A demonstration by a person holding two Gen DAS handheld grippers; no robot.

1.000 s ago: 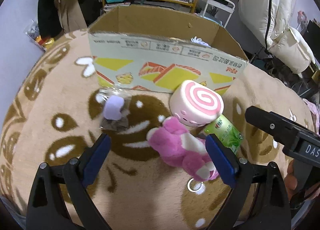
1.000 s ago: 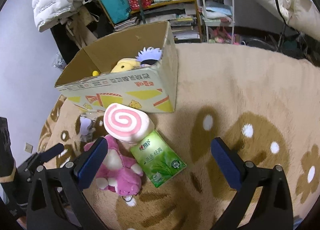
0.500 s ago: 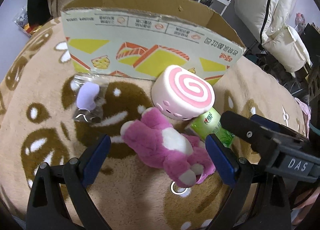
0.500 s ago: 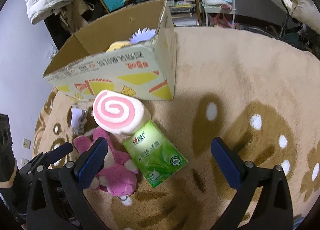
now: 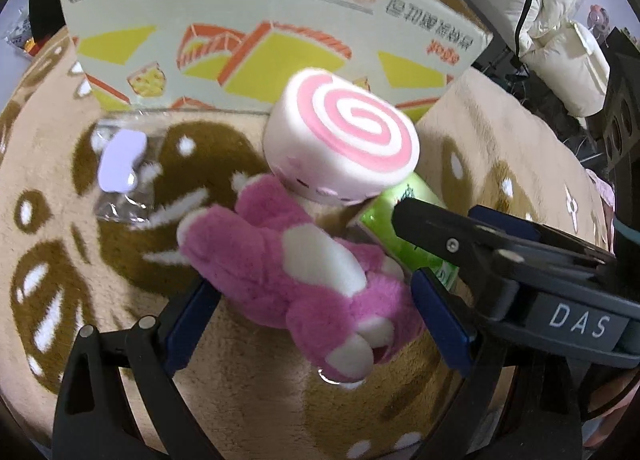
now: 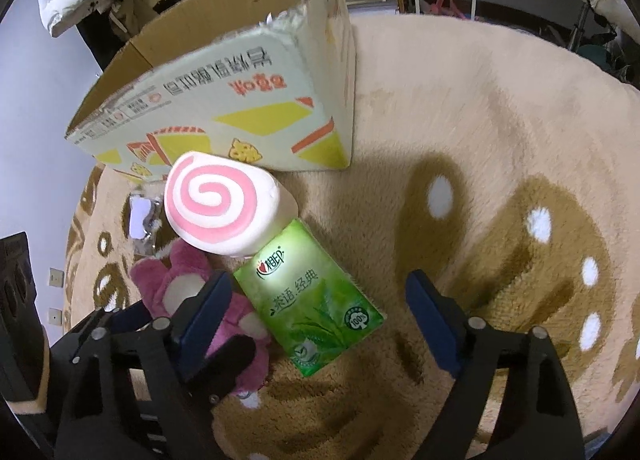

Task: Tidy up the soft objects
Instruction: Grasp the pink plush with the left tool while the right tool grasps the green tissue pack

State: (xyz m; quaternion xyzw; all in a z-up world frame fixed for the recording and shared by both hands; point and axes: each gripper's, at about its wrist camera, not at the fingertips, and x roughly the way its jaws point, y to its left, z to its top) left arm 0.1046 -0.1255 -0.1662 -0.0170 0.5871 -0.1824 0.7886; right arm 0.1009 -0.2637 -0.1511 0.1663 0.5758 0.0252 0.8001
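A pink plush bear (image 5: pixel 304 280) lies on the beige rug in front of a cardboard box (image 5: pixel 248 20). My left gripper (image 5: pixel 316 312) is open, its blue pads on either side of the bear's body, not closed on it. A round white cushion with a pink swirl (image 5: pixel 344 144) leans over the bear's head. A green tissue pack (image 6: pixel 308 300) lies to the right of the bear. My right gripper (image 6: pixel 316 316) is open, its fingers straddling the pack. The bear (image 6: pixel 180 284) also shows in the right wrist view.
A clear bag with a lilac item (image 5: pixel 120 168) lies left of the bear. The open box (image 6: pixel 224 76) stands close behind the toys. Shelves, a white rack and bedding lie beyond the rug (image 6: pixel 500 140).
Both grippers have moved forward and down toward the toys. The left fingers now flank the pink bear; the right fingers now flank the green tissue pack. Both stayed open.
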